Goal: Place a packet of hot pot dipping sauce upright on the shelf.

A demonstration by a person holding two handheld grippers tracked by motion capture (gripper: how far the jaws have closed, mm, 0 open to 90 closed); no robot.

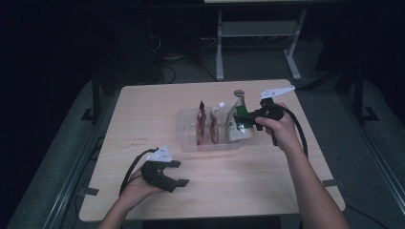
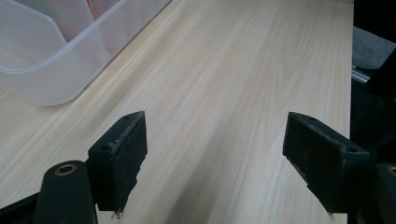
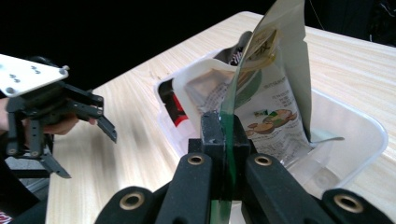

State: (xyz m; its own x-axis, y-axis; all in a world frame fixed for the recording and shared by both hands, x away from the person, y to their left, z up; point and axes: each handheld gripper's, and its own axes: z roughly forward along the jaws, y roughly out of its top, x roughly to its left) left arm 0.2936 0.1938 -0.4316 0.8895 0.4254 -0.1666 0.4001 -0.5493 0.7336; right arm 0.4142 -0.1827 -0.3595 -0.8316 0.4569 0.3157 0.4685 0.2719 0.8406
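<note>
On a pale wood table point(image 1: 143, 114) in a dark room, left tongs point(image 1: 177, 172) gape; right tongs point(image 1: 244, 115) pinch a pouch point(image 1: 237, 125).

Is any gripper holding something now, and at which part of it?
The right gripper is shut on the green edge of the pouch, over the clear bin. The left gripper is open, holding nothing.

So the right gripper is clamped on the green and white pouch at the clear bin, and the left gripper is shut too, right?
Not quite: the left gripper is open, jaws wide apart over bare table, as the left gripper view shows. The right gripper is clamped on the green and white pouch at the clear bin.
</note>
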